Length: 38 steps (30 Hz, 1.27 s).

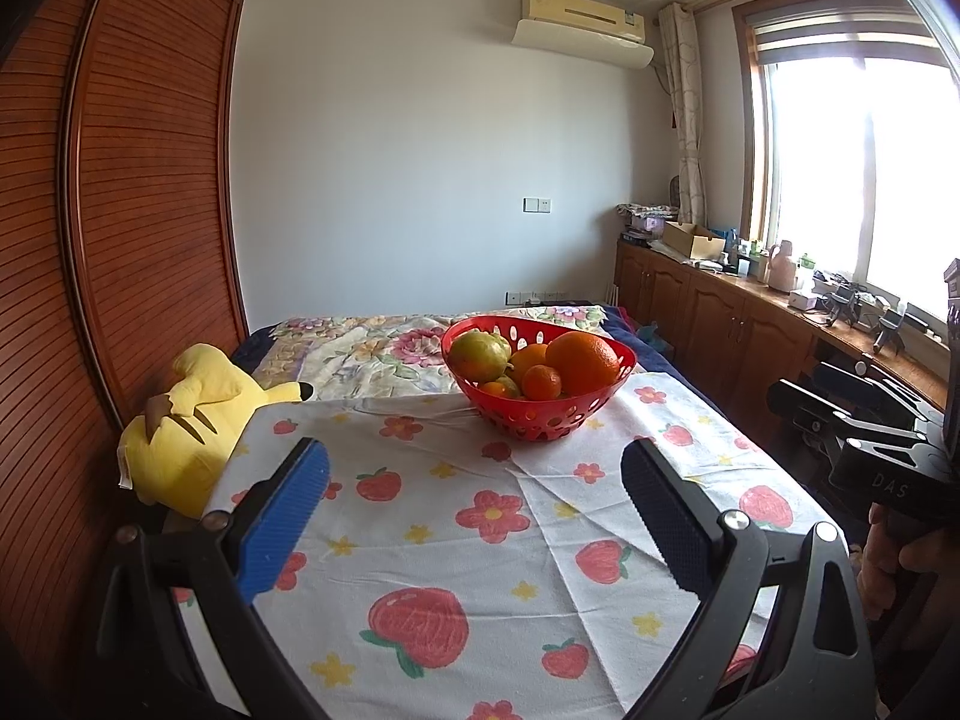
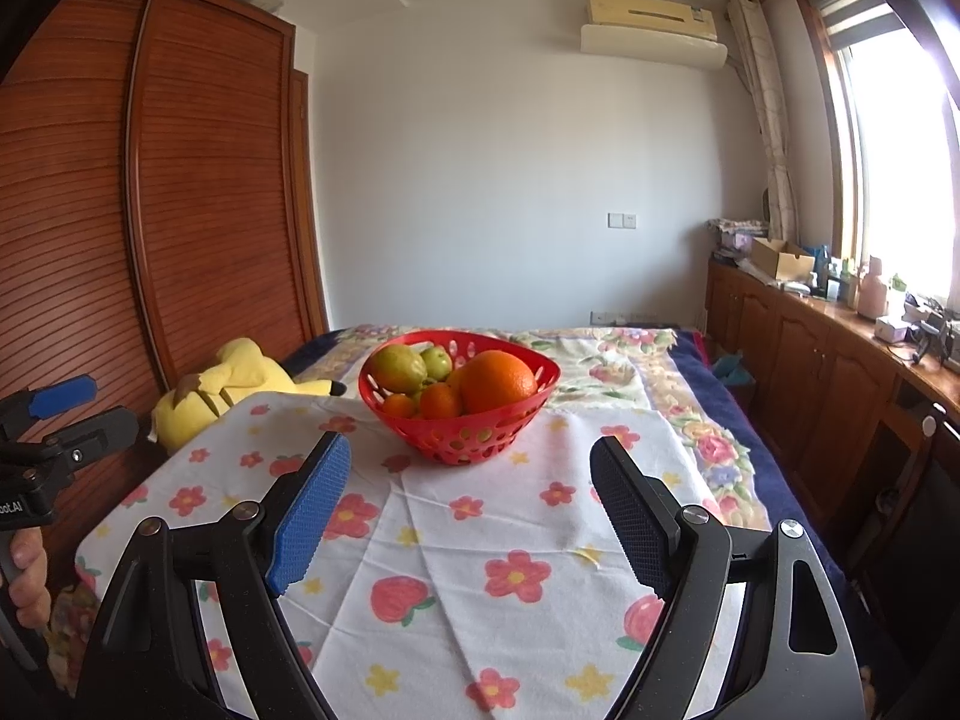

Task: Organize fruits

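We hold both grippers low at the bottom of each frame, above a white cloth (image 1: 480, 540) printed with strawberries and flowers. Our left gripper (image 1: 477, 462) has its jaws spread wide with nothing between them, and our right gripper (image 2: 471, 459) stands the same, wide apart and empty.

The red basket (image 1: 540, 420) sits on the far edge of the cloth, just above center in both views. It holds a big orange (image 1: 583, 363), a green-brown fruit (image 1: 480, 355) at its left, and small mandarins (image 1: 541, 382) at the front. In the right wrist view a small green fruit (image 2: 436, 362) shows at the back of the pile.

Nothing lies on the cloth between our jaws and the basket; only creases cross it. A yellow plush toy (image 1: 192, 420) lies at the left of the frame, touching the cloth's left corner, well apart from the basket. Behind it a brown slatted wardrobe (image 1: 138, 210) fills the left side. Past the basket a floral bedspread (image 1: 360, 354) runs to the white wall. At the right, wooden cabinets (image 1: 708, 306) stand under a bright window (image 1: 858, 180), their top crowded with small items. An air conditioner (image 1: 582, 18) hangs at the upper middle.

In the left wrist view the other gripper's body shows at the right edge with a hand (image 1: 894, 570) on it.
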### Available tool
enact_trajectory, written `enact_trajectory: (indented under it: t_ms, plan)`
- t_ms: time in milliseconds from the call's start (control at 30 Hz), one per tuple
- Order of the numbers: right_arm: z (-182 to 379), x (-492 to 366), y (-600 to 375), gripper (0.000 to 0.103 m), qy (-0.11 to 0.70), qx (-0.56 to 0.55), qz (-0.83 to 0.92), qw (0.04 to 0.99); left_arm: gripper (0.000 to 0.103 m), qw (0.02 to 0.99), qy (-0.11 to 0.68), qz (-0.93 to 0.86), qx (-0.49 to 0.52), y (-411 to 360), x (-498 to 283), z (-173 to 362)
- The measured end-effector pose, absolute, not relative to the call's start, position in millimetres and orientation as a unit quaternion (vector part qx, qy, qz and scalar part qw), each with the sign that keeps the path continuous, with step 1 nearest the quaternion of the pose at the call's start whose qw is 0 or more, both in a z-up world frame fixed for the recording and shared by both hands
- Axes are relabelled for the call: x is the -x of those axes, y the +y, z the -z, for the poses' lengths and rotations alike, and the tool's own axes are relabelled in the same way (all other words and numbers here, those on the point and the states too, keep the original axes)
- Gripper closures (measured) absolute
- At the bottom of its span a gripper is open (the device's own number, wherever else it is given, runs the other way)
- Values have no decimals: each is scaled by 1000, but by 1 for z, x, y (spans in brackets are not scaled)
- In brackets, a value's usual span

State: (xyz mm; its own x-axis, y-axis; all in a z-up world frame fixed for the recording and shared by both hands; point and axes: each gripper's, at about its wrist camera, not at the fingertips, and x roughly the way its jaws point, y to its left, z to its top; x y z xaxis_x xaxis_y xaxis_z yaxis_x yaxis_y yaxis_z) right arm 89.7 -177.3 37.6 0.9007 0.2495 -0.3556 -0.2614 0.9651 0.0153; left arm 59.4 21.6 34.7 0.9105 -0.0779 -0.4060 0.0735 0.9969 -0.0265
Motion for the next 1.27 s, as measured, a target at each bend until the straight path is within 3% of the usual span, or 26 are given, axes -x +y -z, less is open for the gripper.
enact_trajectory:
  t_ms: [1267]
  plan:
    - [-37,-87,-177,19,178,15,-129,975,4,976,212,40,4,26,-62,-42]
